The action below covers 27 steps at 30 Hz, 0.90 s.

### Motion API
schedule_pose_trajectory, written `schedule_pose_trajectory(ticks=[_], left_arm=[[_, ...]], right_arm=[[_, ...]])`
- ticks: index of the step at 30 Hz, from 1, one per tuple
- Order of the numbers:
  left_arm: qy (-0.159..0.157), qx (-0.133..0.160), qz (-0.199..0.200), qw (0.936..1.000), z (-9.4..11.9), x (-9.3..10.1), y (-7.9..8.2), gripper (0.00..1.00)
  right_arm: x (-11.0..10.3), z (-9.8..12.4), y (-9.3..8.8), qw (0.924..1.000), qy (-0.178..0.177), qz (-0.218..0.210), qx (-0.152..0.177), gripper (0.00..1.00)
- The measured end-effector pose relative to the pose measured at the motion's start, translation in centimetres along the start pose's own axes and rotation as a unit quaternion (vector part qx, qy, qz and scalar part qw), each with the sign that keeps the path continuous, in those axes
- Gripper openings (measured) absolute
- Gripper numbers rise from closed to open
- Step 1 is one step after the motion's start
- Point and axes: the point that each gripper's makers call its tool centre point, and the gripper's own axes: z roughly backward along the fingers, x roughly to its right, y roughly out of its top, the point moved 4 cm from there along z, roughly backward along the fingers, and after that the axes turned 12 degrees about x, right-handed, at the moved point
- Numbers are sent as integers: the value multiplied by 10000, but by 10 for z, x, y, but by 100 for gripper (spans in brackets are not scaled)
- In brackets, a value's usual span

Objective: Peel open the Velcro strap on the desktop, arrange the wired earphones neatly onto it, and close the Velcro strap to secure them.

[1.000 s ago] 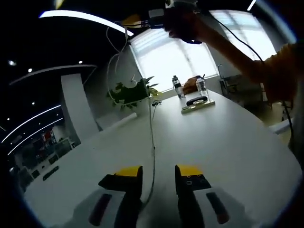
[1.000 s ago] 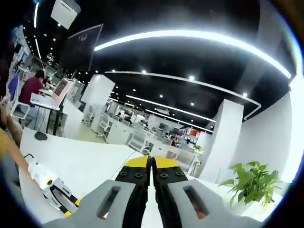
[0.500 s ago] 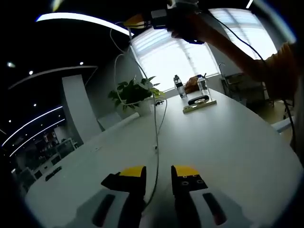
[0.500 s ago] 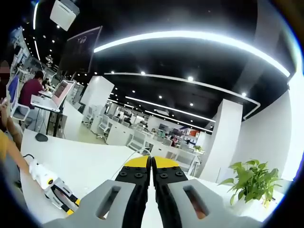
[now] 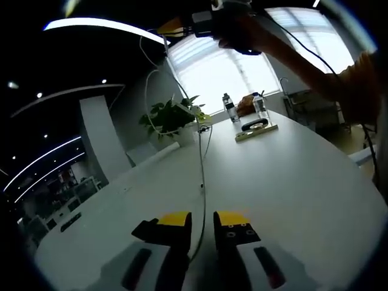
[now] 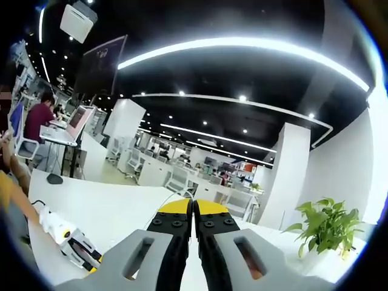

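The white earphone wire (image 5: pixel 202 163) hangs from high above the white table (image 5: pixel 291 194). It drops in a loop past the plant and passes between the jaws of my left gripper (image 5: pixel 203 219). Those jaws are open with a narrow gap, one on each side of the wire. At the top of the left gripper view a hand holds my right gripper (image 5: pixel 176 27), shut on the wire's upper end. In the right gripper view the right gripper (image 6: pixel 193 206) has its yellow tips pressed together, with a thin strand of wire (image 6: pixel 168 195) trailing off to the left. The left gripper (image 6: pixel 73 247) lies low over the table there.
A potted plant (image 5: pixel 173 118) stands at the table's far side. Beyond it are two bottles (image 5: pixel 229 111) and a tray with a black object (image 5: pixel 254 128). An arm in an orange sleeve (image 5: pixel 357 85) reaches across the upper right. A person sits at a desk (image 6: pixel 42 115) far off.
The left jaws have drawn closer together around the hanging wire. The wire's loop has swung right, toward the plant. The right gripper stays shut.
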Motion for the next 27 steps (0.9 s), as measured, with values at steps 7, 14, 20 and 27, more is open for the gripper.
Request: schedule_pose_trajectory(ticks=[7,14,20,27], left_arm=[[13,-30,-25,10000,0,0,-1,15],[-24,-62,-41,10000,0,1,-2,14],[10,-131,-96,9999,0,0,-4,11],[8,-151,-107,9998,0,0,-4,9]], right_arm=[[1,2,-3,10000,-5,-5,-42,4],[6,4,-2,10000,-77,-19,-17,4],[6,5,0,9999,-100,10,11,4],[7,6,0,9999,-115,-10,4,4]])
